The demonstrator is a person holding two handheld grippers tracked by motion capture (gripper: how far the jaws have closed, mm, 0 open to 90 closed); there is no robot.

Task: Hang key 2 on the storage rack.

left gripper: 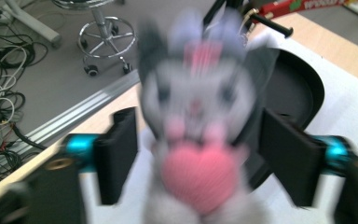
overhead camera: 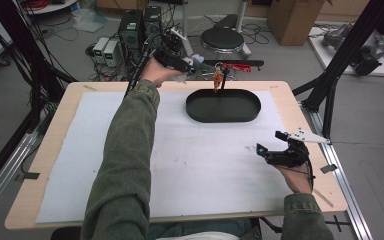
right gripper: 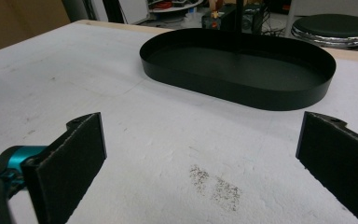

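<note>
Resting at the lower right of the high view, the right claw (overhead camera: pixel 271 145) gapes empty above the counter (overhead camera: pixel 55 150). Farther off, upper centre, the left claw (left gripper: pixel 198 154) stands parted around a grey plush toy (left gripper: pixel 196 140), pads apparently clear; the black oval tray (overhead camera: pixel 223 106) lies just right of it.

In the left gripper view the plush toy (left gripper: pixel 198 140) is strongly blurred, and its lower body is cut off by the bottom edge. It hides a large part of the black tray (left gripper: pixel 298 88) behind it. In the high view the same toy (overhead camera: pixel 196 60) is too small to read. In the right gripper view the right gripper (right gripper: pixel 200 154) has both pads cut off by the picture's edges.
</note>
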